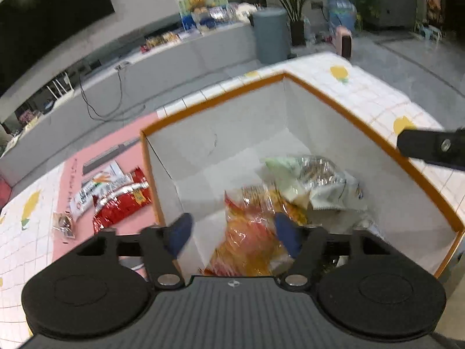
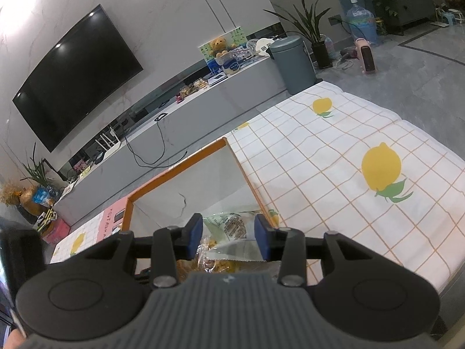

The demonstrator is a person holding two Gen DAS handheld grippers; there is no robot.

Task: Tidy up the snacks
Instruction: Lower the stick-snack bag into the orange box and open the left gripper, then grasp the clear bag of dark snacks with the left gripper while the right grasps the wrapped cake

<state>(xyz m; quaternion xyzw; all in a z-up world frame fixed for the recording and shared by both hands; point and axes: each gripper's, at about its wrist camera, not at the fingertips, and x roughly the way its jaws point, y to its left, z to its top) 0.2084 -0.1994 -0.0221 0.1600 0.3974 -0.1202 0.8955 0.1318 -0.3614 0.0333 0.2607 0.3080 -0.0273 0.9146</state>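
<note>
Left wrist: orange snack bag (image 1: 250, 232) between fingers (image 1: 180, 232)

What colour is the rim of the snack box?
Orange, on a white box; clearest in the left wrist view.

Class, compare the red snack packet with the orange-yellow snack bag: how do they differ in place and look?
The red snack packet lies outside the box on the pink sheet; the orange-yellow snack bag lies inside the box. The red packet looks opaque, the orange-yellow bag partly see-through. Both are crinkly and glossy.
</note>
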